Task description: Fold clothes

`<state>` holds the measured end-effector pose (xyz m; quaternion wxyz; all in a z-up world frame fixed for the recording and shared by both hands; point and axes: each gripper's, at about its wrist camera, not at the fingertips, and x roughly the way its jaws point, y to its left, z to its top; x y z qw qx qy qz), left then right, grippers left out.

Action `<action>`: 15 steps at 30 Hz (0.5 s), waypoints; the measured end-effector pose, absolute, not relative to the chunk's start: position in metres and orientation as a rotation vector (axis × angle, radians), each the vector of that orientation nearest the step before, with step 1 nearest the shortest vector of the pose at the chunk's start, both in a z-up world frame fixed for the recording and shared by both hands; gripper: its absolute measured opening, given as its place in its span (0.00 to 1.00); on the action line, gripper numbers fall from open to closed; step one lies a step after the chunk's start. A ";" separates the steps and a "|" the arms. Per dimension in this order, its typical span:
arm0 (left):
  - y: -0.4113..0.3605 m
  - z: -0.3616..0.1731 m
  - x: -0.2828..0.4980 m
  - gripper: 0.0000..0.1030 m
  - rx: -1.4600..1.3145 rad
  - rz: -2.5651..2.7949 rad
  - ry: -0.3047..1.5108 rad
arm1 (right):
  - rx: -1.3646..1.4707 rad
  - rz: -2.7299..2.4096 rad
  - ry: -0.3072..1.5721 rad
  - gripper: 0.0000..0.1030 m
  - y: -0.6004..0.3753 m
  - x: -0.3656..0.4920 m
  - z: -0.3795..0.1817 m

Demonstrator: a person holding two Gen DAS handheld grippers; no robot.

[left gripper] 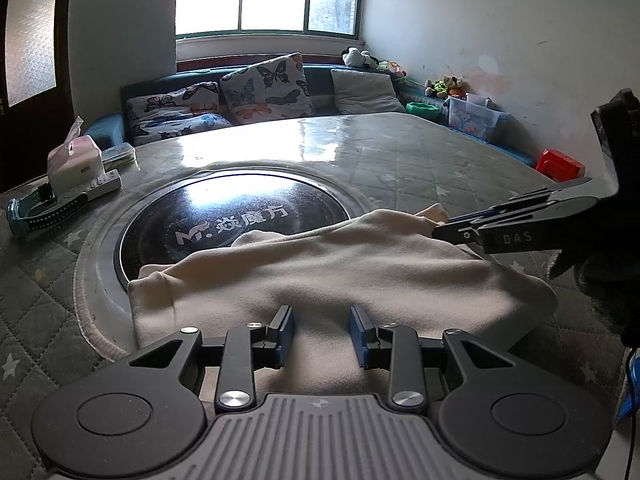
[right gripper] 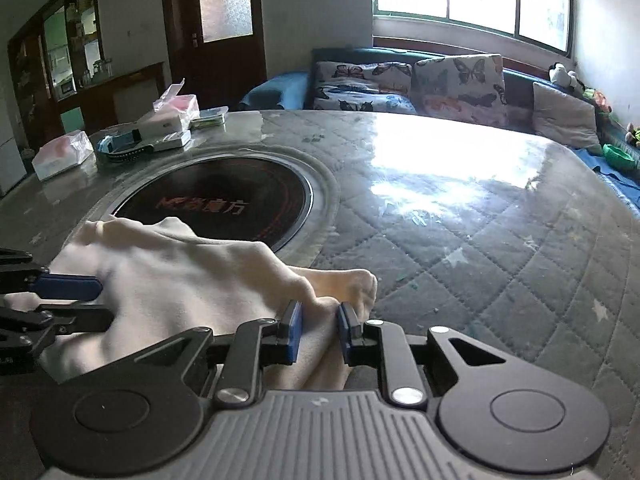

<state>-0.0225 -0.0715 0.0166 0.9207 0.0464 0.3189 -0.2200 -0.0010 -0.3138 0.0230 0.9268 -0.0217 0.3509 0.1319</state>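
left tool [left gripper: 322, 330]: jaws apart over cream garment [left gripper: 320, 272] | right tool [right gripper: 319, 330]: clamped on garment's far-right fold | tabletop [right gripper: 460, 216]: quilted cover

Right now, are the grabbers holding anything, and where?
The right gripper pinches a bunched edge of the cream cloth. The left gripper is open above it, holding nothing.

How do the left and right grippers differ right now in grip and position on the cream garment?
The right gripper is pinching a bunched fold at the edge of the cream garment; the left gripper is open, with flat cloth showing between its fingers. The right sits at the garment's side edge, the left over its near middle. Both have blue pads.
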 end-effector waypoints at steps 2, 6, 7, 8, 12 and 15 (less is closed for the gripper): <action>-0.071 0.017 -0.022 0.33 0.094 -0.453 0.655 | -0.027 0.265 0.718 0.21 -0.315 -0.001 0.022; -0.072 0.016 -0.023 0.33 0.100 -0.456 0.652 | -0.028 0.267 0.708 0.14 -0.314 -0.003 0.022; -0.072 0.016 -0.023 0.33 0.099 -0.456 0.652 | -0.031 0.269 0.704 0.09 -0.313 -0.003 0.023; -0.071 0.016 -0.023 0.33 0.098 -0.456 0.652 | -0.047 0.265 0.692 0.07 -0.312 -0.005 0.024; -0.070 0.016 -0.024 0.33 0.099 -0.459 0.651 | -0.112 0.253 0.642 0.04 -0.304 -0.009 0.031; -0.070 0.015 -0.025 0.33 0.101 -0.463 0.648 | -0.114 0.270 0.640 0.04 -0.298 -0.006 0.033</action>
